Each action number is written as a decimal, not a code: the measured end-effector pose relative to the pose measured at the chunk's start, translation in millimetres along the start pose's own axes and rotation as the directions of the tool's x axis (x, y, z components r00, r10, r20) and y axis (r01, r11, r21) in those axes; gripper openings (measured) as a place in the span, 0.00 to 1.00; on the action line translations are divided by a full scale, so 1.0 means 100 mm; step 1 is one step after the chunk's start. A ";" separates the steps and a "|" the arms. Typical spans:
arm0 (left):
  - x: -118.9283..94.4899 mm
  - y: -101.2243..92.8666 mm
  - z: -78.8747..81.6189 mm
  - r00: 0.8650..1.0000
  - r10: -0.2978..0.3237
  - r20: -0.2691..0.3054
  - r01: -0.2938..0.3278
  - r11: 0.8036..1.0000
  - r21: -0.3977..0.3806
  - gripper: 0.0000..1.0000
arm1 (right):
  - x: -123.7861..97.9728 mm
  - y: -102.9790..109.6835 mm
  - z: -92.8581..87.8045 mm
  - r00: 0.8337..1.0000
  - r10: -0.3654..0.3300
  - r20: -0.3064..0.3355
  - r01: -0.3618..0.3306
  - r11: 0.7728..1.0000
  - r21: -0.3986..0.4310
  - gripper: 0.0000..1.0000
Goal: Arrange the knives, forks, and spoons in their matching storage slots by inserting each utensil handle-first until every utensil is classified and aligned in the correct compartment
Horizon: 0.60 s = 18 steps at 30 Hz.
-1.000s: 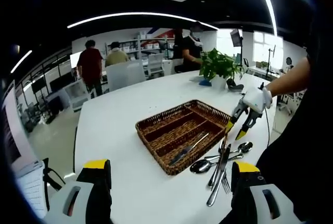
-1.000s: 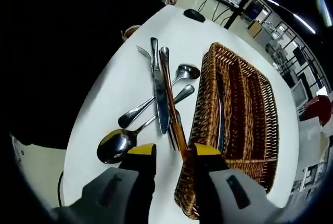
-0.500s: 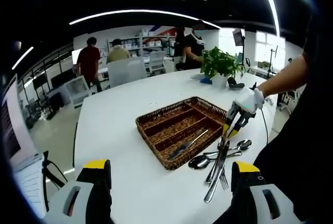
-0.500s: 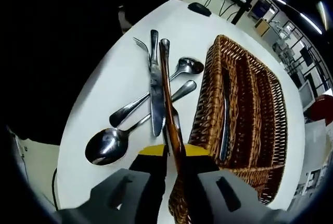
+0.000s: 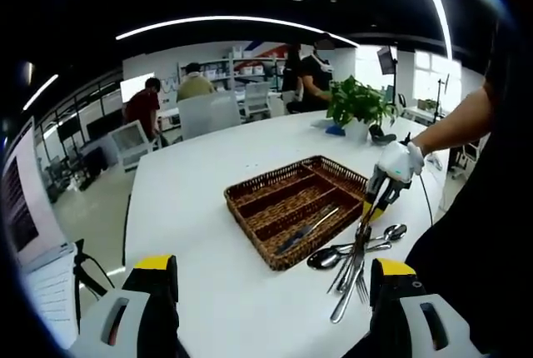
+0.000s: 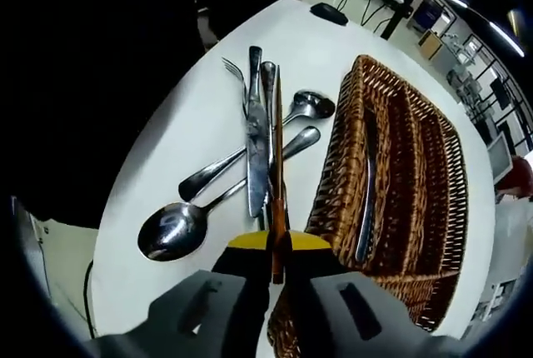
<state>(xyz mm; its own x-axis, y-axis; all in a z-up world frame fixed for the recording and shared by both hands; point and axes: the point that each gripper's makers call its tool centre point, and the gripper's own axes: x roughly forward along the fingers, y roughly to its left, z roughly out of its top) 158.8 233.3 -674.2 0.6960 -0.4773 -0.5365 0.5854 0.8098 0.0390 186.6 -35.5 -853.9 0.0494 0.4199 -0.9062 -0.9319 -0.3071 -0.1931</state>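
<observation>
A brown wicker tray (image 5: 293, 205) (image 6: 400, 150) with long slots sits mid-table, one knife (image 5: 305, 230) (image 6: 367, 200) lying in its near slot. Beside it lies a loose pile: a large spoon (image 6: 170, 230), a second spoon (image 6: 310, 105), a steel knife (image 6: 255, 146) and a fork (image 6: 232, 70), also seen as the pile (image 5: 353, 263). My right gripper (image 6: 277, 242) (image 5: 376, 201) is shut on the end of a slim brown-handled utensil (image 6: 276, 150), which points away over the pile. My left gripper (image 5: 273, 290) hangs back above the near table edge, jaws wide apart and holding nothing.
A potted plant (image 5: 355, 105) and a dark object (image 5: 377, 135) stand at the far right of the white table (image 5: 191, 200). A black mouse-like item (image 6: 331, 13) lies past the pile. Several people and chairs are behind the table. A gloved hand (image 5: 405, 158) holds the right gripper.
The right gripper's jaws went from apart, around the brown-handled utensil, to shut on it. The utensil now stands straighter over the pile. The left gripper stayed open.
</observation>
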 end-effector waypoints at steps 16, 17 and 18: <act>0.09 -0.05 0.08 1.000 -0.027 0.009 0.027 0.999 0.023 1.00 | -0.19 0.05 0.09 0.999 0.003 0.032 -0.011 0.970 0.242 0.02; 0.10 -0.05 0.08 1.000 -0.029 0.009 0.029 0.999 0.023 1.00 | -0.20 0.06 0.10 1.000 0.004 0.031 -0.011 0.967 0.256 0.02; 0.10 -0.05 0.08 1.000 -0.029 0.008 0.029 0.999 0.024 1.00 | -0.21 0.06 0.10 0.999 0.005 0.032 -0.013 0.966 0.258 0.02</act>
<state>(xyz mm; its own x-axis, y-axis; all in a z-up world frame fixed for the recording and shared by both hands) 165.9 222.0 -673.0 0.6821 -0.5036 -0.5302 0.6151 0.7873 0.0434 176.3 -37.4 -832.4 0.0329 0.4449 -0.8950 -0.9937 -0.0817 -0.0772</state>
